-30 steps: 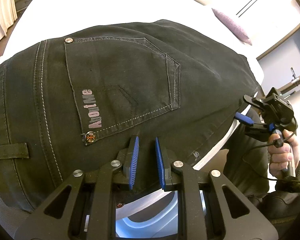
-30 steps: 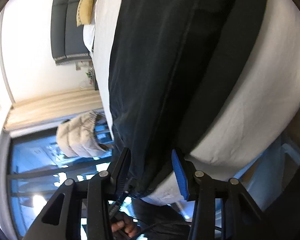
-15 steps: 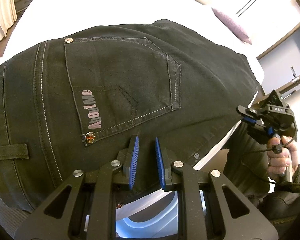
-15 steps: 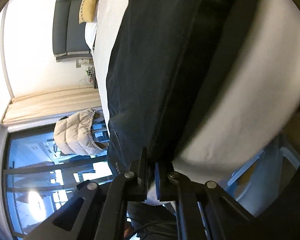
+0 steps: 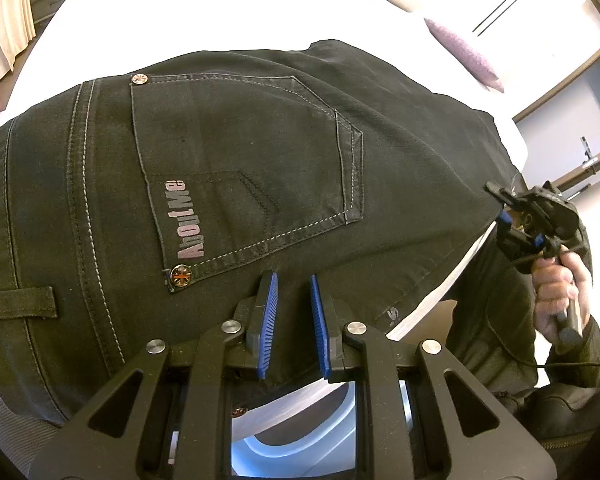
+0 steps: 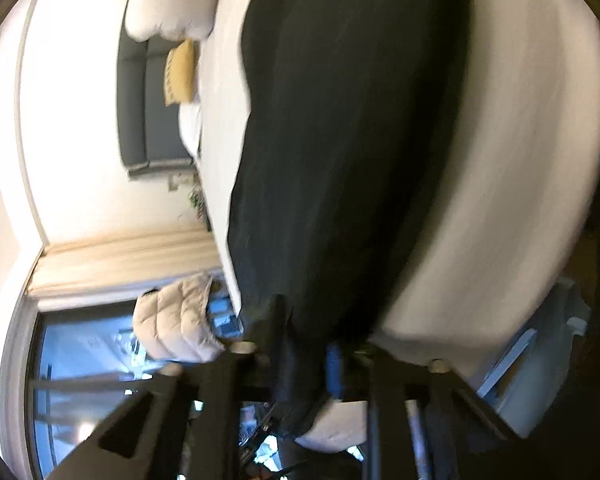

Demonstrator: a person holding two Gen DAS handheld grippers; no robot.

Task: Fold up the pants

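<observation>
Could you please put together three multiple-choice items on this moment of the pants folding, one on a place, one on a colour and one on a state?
1. Where do the pants lie?
A. on a white bed
B. on a wooden floor
C. in a basket

2. What colour are the pads of the left gripper?
A. red
B. blue
C. yellow

3. What is the right gripper doing?
A. standing wide open above the bed
B. shut on a pillow
C. shut on the edge of the pants

Answers:
1. A, as the dark fabric is spread on the white bed in both views.
2. B, as the ribbed pads beside the back pocket are blue.
3. C, as the right wrist view shows dark fabric pinched between the fingers; its jaws have just been closing.
</observation>
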